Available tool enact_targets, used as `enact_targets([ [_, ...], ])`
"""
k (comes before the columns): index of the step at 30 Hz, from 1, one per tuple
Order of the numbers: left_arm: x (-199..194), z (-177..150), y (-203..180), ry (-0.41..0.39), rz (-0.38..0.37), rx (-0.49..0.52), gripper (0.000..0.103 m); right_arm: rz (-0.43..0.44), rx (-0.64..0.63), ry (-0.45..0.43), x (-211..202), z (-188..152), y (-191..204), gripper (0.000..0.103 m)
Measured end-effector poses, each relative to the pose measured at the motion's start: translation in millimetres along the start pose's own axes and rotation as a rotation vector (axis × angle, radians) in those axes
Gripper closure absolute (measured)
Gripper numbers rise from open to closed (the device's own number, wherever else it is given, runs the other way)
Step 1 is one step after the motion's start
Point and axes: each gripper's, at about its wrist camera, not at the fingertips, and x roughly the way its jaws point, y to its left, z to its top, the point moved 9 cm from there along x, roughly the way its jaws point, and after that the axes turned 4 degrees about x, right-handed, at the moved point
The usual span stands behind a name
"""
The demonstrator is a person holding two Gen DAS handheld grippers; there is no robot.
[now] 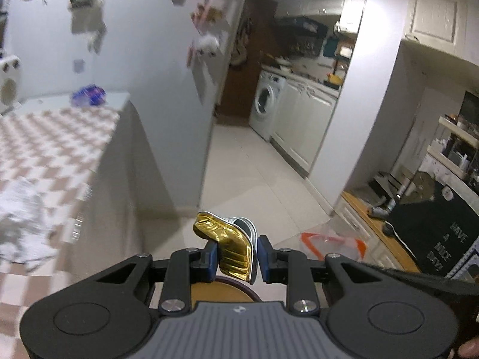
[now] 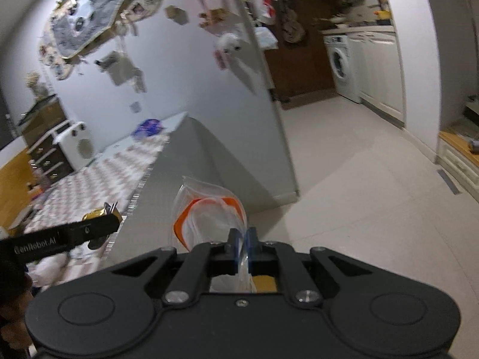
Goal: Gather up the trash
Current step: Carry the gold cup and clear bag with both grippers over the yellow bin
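Note:
My left gripper [image 1: 236, 254] is shut on a crushed gold and silver can [image 1: 230, 245], held in the air beside the table edge. In the right wrist view the left gripper [image 2: 110, 218] and the can [image 2: 95, 214] show at the left, above the table. My right gripper [image 2: 243, 245] is shut on the edge of a clear plastic bag with an orange rim [image 2: 206, 215], which hangs open in front of it. The bag also shows in the left wrist view [image 1: 332, 243], to the right of the can.
A table with a pink and white checked cloth [image 1: 51, 149] stands at the left, with crumpled white paper [image 1: 21, 215] and a blue wrapper [image 1: 88, 94] on it. A decorated wall [image 2: 185, 68] ends beside it. White floor tiles [image 2: 359, 194] lead to a washing machine [image 1: 266, 104].

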Motion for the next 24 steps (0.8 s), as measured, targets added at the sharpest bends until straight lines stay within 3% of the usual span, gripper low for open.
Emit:
enact_targets([
  [7, 73.2, -26.9, 12.1, 0.191, -0.064, -0.019, 0.075, -0.060, 0.066, 0.068, 42.4, -20.4, -30.4, 0.097],
  [12, 122.6, -50.6, 22.6, 0.331, -0.069, -0.020, 0.075, -0.104, 0.105, 0.151, 84.1, -40.0, -46.5, 0.097],
  [24, 192.6, -112.8, 43.3, 0.527, -0.073, -0.055, 0.075, -0.181, 0.166, 0.309, 166.5, -88.6, -65.5, 0.097],
])
